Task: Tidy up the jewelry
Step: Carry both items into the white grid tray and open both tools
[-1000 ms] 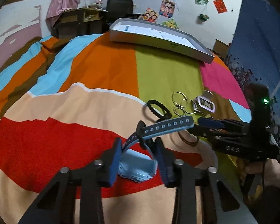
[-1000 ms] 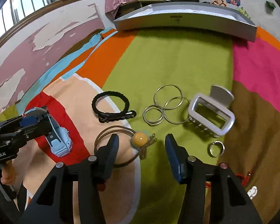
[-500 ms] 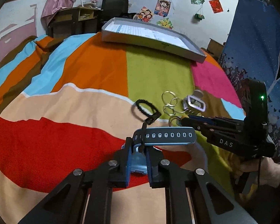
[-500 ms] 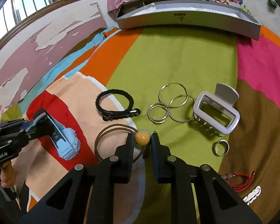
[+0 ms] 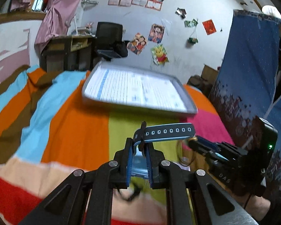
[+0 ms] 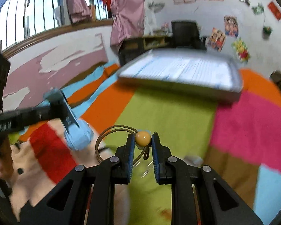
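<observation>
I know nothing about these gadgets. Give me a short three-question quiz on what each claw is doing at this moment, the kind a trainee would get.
1. True or false: the left gripper is shut on a blue watch.
2. What does the right gripper hold? A) a silver ring B) a hair tie with a yellow bead C) a hair claw
3. Fill in: beyond both grippers, on the striped blanket, lies a flat grey ____.

Key
1. True: its fingers pinch the watch, whose strap juts out to the right.
2. B: the bead sits between the fingertips and the brown loop hangs to the left.
3. Tray.
</observation>
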Demonstrator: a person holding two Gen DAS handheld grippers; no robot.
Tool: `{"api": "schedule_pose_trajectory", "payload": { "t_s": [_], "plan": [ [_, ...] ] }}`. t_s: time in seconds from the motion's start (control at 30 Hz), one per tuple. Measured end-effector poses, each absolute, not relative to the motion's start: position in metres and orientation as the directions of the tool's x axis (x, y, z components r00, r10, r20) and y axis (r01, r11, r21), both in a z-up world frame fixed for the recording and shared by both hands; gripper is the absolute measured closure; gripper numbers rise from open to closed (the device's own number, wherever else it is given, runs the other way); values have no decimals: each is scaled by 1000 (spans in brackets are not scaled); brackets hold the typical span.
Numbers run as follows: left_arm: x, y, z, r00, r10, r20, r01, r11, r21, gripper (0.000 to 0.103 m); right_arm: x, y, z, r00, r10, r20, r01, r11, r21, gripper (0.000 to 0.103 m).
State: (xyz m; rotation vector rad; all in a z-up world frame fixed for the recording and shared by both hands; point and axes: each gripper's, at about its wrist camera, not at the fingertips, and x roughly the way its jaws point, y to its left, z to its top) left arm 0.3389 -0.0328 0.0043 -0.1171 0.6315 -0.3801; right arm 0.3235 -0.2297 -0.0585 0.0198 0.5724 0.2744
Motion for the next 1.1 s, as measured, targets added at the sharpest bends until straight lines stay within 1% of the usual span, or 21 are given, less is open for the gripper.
{"api": "schedule_pose_trajectory", "payload": {
  "t_s": [0.23, 0.37, 0.47, 0.57, 0.67, 0.73, 0.8, 0.87, 0.9, 0.97, 1.03, 1.07, 1.1],
  "plan": [
    [425, -63, 19, 774, -376, -510, 283, 925, -252, 90, 393, -288, -13, 906, 137, -402, -103, 989, 105, 87],
    [464, -80, 13, 772, -358, -525, 262, 932, -251, 90, 431, -304, 2, 930, 47, -365, -4, 993, 119, 87],
    [485, -86, 3, 767, -342, -543, 238, 937, -253, 90, 448, -304, -7, 927, -5, -376, 48, 993, 104, 87],
    [499, -91, -4, 762, -333, -555, 215, 939, -268, 90, 459, -304, -23, 917, -24, -399, 61, 995, 79, 87],
    [510, -94, -11, 753, -330, -569, 199, 939, -281, 90, 465, -305, -35, 910, -16, -414, 63, 993, 100, 87],
    [516, -96, -16, 741, -325, -588, 181, 939, -291, 88, 468, -307, -42, 904, -12, -427, 63, 993, 104, 87],
    [520, -96, -21, 727, -323, -606, 161, 938, -307, 84, 472, -309, -49, 897, -8, -442, 66, 991, 117, 87],
    [523, -96, -26, 726, -312, -613, 141, 940, -311, 84, 474, -307, -55, 887, -11, -461, 69, 992, 108, 87],
    [522, -96, -26, 728, -314, -609, 138, 938, -317, 80, 477, -307, -57, 883, -11, -468, 68, 992, 104, 87],
    [521, -95, -26, 738, -313, -598, 130, 935, -330, 77, 480, -308, -61, 879, -9, -476, 67, 992, 105, 87],
    [519, -94, -24, 748, -296, -595, 120, 941, -317, 70, 482, -305, -64, 874, -9, -487, 67, 993, 102, 85],
    [517, -93, -23, 753, -286, -593, 116, 944, -308, 61, 481, -305, -64, 873, -8, -487, 64, 993, 98, 84],
    [516, -92, -21, 759, -280, -588, 112, 945, -306, 46, 481, -304, -64, 875, -8, -484, 63, 993, 97, 80]
  ]
}}
